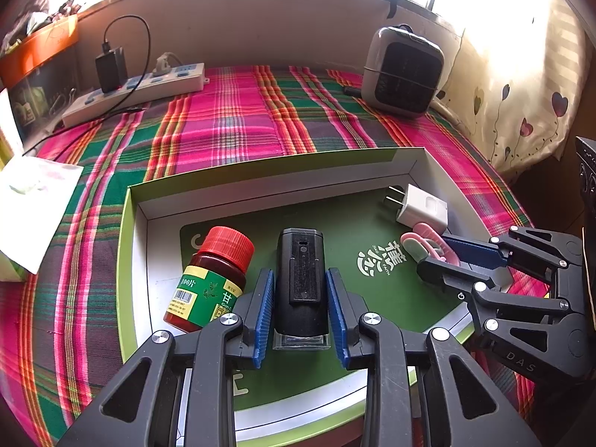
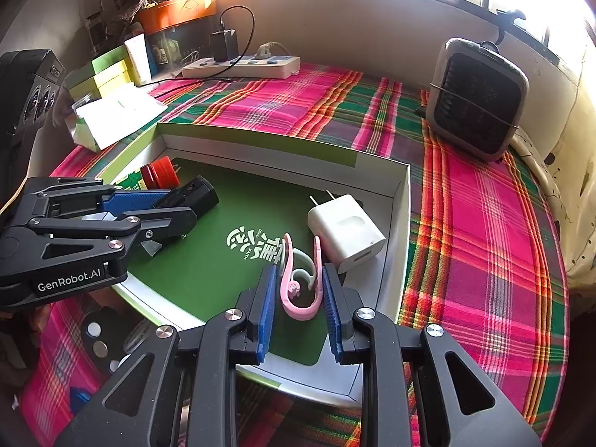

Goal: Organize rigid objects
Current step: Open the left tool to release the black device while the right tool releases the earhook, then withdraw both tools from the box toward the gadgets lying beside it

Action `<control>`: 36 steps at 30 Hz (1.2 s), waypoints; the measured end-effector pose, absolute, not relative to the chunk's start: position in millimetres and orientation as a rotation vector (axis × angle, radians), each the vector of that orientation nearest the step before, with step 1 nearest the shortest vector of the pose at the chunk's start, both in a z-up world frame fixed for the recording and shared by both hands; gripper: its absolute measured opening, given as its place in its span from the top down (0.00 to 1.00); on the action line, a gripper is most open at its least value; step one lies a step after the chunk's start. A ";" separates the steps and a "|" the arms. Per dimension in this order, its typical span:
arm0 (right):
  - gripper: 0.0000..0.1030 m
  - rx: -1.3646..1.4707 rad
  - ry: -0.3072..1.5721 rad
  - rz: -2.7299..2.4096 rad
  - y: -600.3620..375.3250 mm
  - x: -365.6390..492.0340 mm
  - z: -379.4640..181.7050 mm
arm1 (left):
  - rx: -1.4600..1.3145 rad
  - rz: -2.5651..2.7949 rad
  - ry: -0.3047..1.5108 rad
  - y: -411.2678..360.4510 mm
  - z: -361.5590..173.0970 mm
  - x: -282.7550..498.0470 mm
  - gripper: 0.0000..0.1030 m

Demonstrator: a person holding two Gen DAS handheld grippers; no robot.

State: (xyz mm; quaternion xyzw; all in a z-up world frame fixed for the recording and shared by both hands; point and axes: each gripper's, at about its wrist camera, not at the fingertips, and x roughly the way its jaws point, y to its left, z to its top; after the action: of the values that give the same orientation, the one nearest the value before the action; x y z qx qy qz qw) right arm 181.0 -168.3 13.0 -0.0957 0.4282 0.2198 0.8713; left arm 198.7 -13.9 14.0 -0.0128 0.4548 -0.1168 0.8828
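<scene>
Bright plaid cloth [image 1: 238, 119] covers the surface under a sunny window, and a shallow box [image 1: 260, 173] with a green floor sits on it. Inside lie a red-capped bottle [image 1: 208, 283], a black device [image 1: 301, 283], a white plug [image 2: 344, 232] and a pink clip [image 2: 301, 283]. Left tool [image 1: 300, 309] sits around the black device, its pads just off the sides, I think. That device looks hard, smooth and a bit heavy, so hold its flat sides. Right tool [image 2: 300, 307] has its pads right up against the pink clip, which is light, thin and springy, so squeeze it gently.
</scene>
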 end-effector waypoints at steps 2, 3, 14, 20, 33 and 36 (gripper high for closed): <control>0.73 -0.196 0.895 0.461 -168.2 180.5 13.5 | -0.027 -0.245 0.947 -14.2 14.2 198.5 0.70; 0.72 -0.191 0.896 0.466 -168.7 180.3 13.8 | -0.027 -0.243 0.947 -14.2 14.4 198.2 0.69; 0.67 -0.160 0.873 0.467 -172.8 171.2 19.0 | -0.029 -0.245 0.922 -14.4 22.6 187.4 0.65; 0.67 -0.138 0.856 0.456 -177.7 161.7 25.9 | -0.028 -0.246 0.904 -15.8 30.9 175.1 0.65; 0.67 -0.085 0.818 0.430 -191.0 132.4 41.4 | -0.029 -0.240 0.850 -15.3 51.3 134.7 0.64; 0.67 -0.070 0.809 0.421 -195.3 122.8 45.2 | -0.041 -0.236 0.842 -12.3 54.4 124.5 0.64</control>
State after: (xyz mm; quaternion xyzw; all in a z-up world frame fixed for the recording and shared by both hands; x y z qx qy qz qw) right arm 122.8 -195.3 45.2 -0.0339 0.3905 0.2032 0.8973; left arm 124.5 -12.3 54.4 -0.0200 0.4075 -0.1145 0.9058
